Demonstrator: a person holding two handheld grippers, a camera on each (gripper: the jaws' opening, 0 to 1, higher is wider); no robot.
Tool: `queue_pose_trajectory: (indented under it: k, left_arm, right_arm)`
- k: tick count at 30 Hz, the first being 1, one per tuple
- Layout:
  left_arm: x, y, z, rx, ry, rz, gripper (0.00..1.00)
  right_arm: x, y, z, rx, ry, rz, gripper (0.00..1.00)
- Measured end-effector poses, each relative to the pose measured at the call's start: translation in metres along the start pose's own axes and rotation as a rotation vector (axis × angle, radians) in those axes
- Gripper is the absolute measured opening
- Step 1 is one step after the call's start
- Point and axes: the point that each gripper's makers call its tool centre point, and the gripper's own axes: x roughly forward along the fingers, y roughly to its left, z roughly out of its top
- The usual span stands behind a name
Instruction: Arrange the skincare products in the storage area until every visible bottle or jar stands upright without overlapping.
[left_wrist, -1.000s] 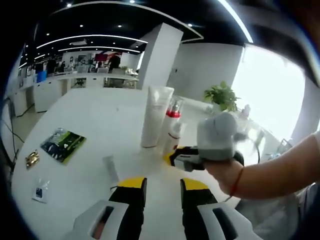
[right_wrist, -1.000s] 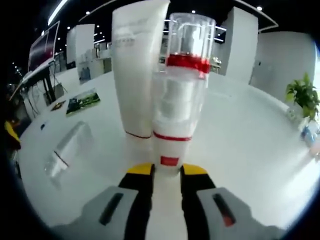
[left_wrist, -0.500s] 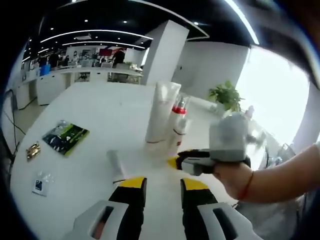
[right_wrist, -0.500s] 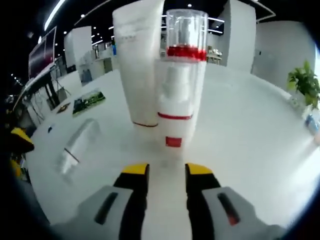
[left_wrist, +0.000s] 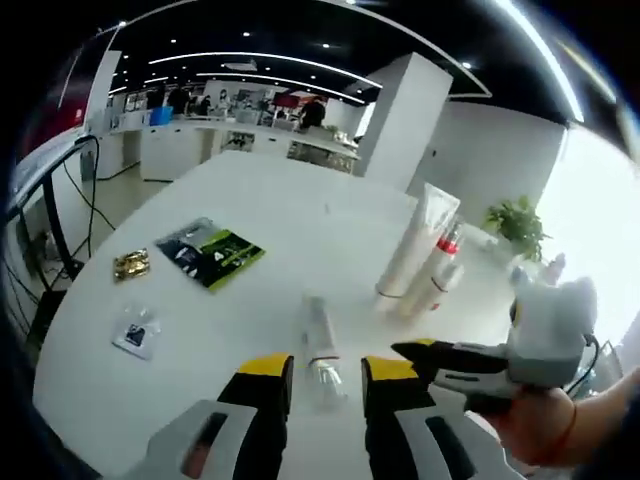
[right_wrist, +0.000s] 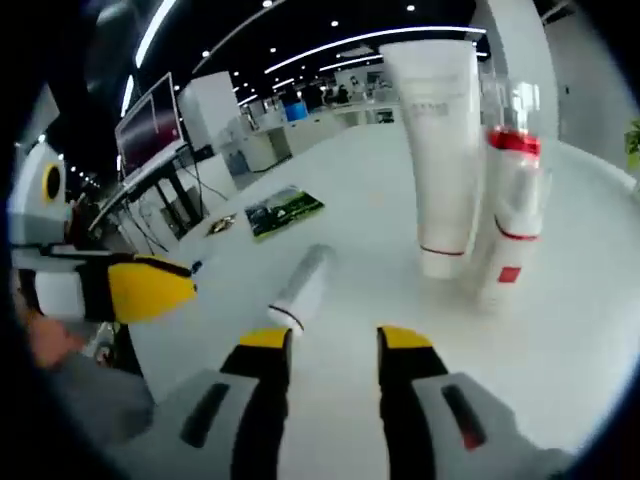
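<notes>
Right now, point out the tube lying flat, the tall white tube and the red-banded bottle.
Lying tube (right_wrist: 298, 291): right gripper view, middle of its body.
Tall white tube (right_wrist: 440, 150): right gripper view, middle of its body.
Red-banded bottle (right_wrist: 508, 215): right gripper view, white body below the red collar.

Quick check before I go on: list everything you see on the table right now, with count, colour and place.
Tall white tube: one, white, upright on its cap, beside the bottle.
Red-banded white pump bottle: one, white with red bands and a clear cap, upright.
Clear lying bottle: one, clear, on its side ahead of the left gripper.
Green-and-black sachet: one, flat on the table.
Gold packet: one, near the table edge.
Small clear packet: one, near the table edge.
White table: one, white.
Potted plant: one, green, far side.
Left gripper: yellow-tipped, open.
Right gripper: yellow-tipped, open.
</notes>
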Motion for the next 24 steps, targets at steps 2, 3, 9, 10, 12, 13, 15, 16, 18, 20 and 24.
queue_pose_trajectory:
  k: [2, 3, 9, 10, 12, 13, 15, 16, 18, 20, 24]
  left_arm:
    - [-0.001, 0.003, 0.000, -0.003, 0.000, 0.015, 0.29]
    - [-0.001, 0.006, -0.002, -0.013, 0.007, 0.021, 0.29]
    - [-0.003, 0.014, -0.001, -0.087, -0.005, 0.037, 0.29]
    - [-0.003, 0.014, -0.001, -0.092, -0.003, 0.036, 0.28]
    - [-0.003, 0.014, -0.002, -0.095, -0.001, 0.036, 0.28]
    - [-0.003, 0.013, -0.002, -0.093, 0.001, 0.036, 0.28]
    - [-0.002, 0.013, -0.003, -0.089, 0.004, 0.037, 0.28]
    - [-0.002, 0.013, -0.003, -0.088, 0.004, 0.036, 0.28]
    - [-0.002, 0.013, -0.004, -0.088, 0.007, 0.035, 0.28]
    - [-0.002, 0.012, -0.005, -0.090, 0.011, 0.032, 0.28]
    - [0.000, 0.009, -0.006, -0.070, 0.023, 0.027, 0.28]
  right_arm:
    - [0.007, 0.010, 0.005, 0.014, 0.006, 0.021, 0.36]
    - [0.010, 0.015, 0.007, 0.020, 0.010, 0.030, 0.37]
    - [0.026, 0.028, 0.006, -0.077, 0.074, 0.028, 0.37]
    - [0.028, 0.029, 0.005, -0.078, 0.088, 0.027, 0.37]
    - [0.032, 0.031, 0.004, -0.094, 0.101, 0.025, 0.37]
    - [0.035, 0.031, 0.001, -0.117, 0.116, 0.020, 0.37]
    - [0.037, 0.031, -0.001, -0.139, 0.126, 0.013, 0.36]
    - [0.037, 0.031, -0.004, -0.149, 0.140, 0.011, 0.33]
    - [0.036, 0.029, -0.007, -0.155, 0.154, 0.010, 0.32]
    - [0.032, 0.023, -0.010, -0.186, 0.170, -0.008, 0.30]
    - [0.028, 0.020, -0.012, -0.240, 0.187, 0.008, 0.21]
